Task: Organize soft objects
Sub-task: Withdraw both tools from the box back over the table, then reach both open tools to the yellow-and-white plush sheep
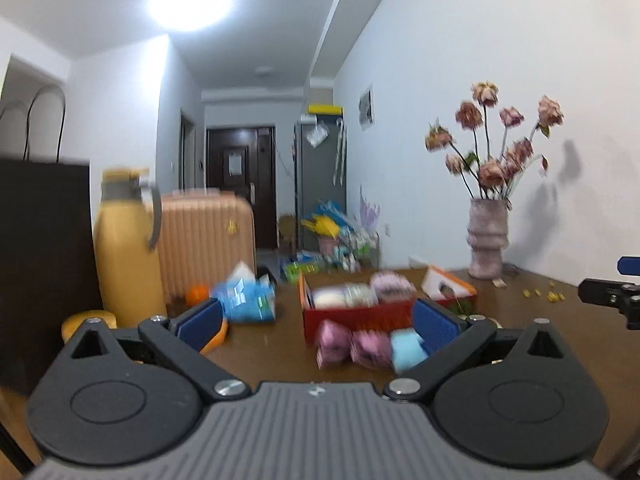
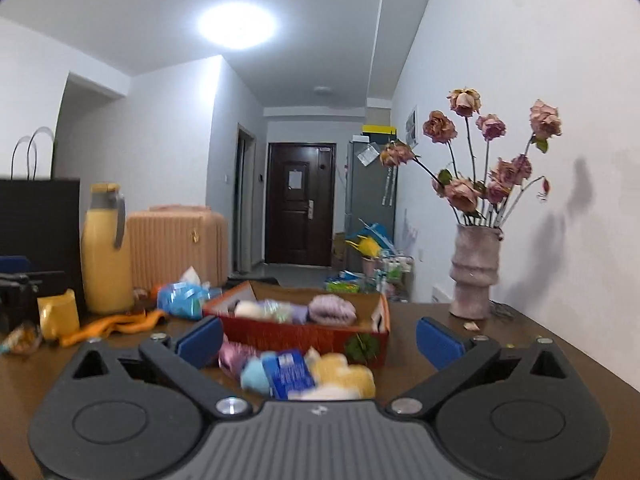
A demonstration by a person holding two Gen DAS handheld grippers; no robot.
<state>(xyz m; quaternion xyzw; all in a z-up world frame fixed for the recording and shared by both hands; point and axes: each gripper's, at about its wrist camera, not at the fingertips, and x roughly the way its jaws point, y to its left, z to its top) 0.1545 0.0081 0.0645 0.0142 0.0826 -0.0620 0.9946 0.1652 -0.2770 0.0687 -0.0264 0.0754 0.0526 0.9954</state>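
Note:
A red cardboard box stands on the brown table and holds several soft yarn balls, among them a white one and a lilac one. In front of the box lie loose soft balls: pink, purple and light blue, plus a yellow one with a blue label. My left gripper is open, nothing between its blue pads. My right gripper is open too, behind the loose balls. The right gripper's black tip shows at the left wrist view's edge.
A yellow thermos, a black paper bag, a blue tissue pack and an orange cloth lie left. A vase of dried roses stands right by the wall. A peach suitcase is behind.

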